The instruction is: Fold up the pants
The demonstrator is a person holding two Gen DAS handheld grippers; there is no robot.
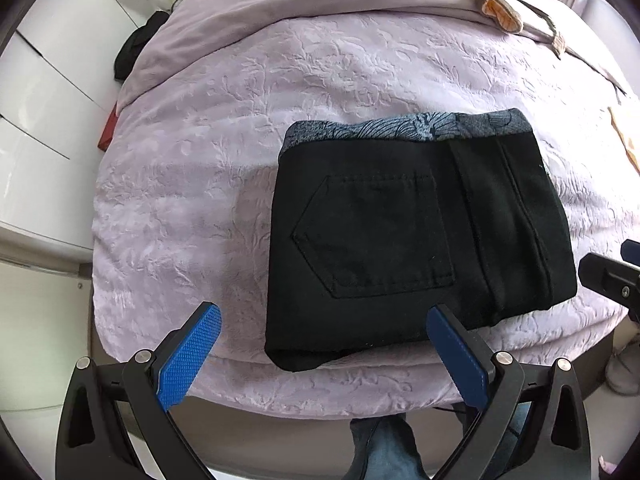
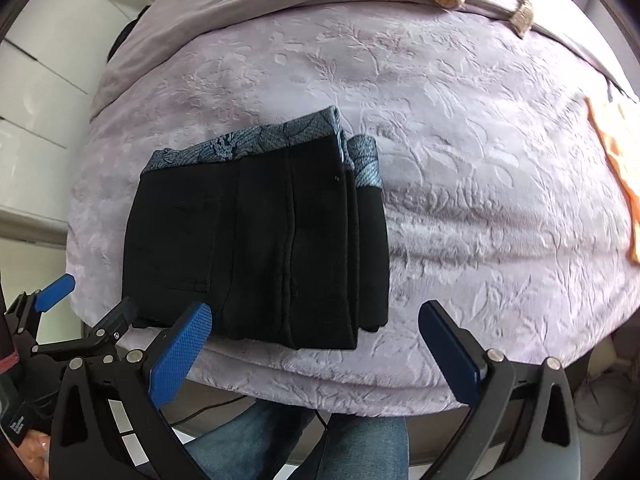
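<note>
Low in the left wrist view, the left tool (image 1: 324, 320) stands wide apart and empty, its two blue textured pads (image 1: 188, 356) angled outward over the near edge of the bed. The right pad's tip overlaps the lower right edge of the folded black denim pants (image 1: 400, 236), though contact cannot be told. The pants lie as a compact rectangle at centre right of that frame, a stitched back pocket (image 1: 372, 232) facing up and a grey-blue patterned lining band (image 1: 400, 130) along the far edge. At the right edge of the frame part of the right tool (image 1: 612, 276) juts in.

Low in the right wrist view, the right tool (image 2: 316, 312) is likewise spread wide and empty, its left pad just before the near edge of the pants (image 2: 256, 240), which sit left of centre. The left tool (image 2: 92, 308) shows at the lower left.

Under everything spreads the pale lilac bedspread embossed with a leaf pattern (image 1: 240, 120). A beige and orange garment (image 1: 500, 4) lies at the upper right, an orange cloth (image 2: 616, 168) at the right edge, and white cabinet fronts (image 1: 48, 92) fill the left. Blue-jeaned legs (image 2: 304, 440) show at the bottom. A small black label at the lower left of the right view carries writing too blurred to read.
</note>
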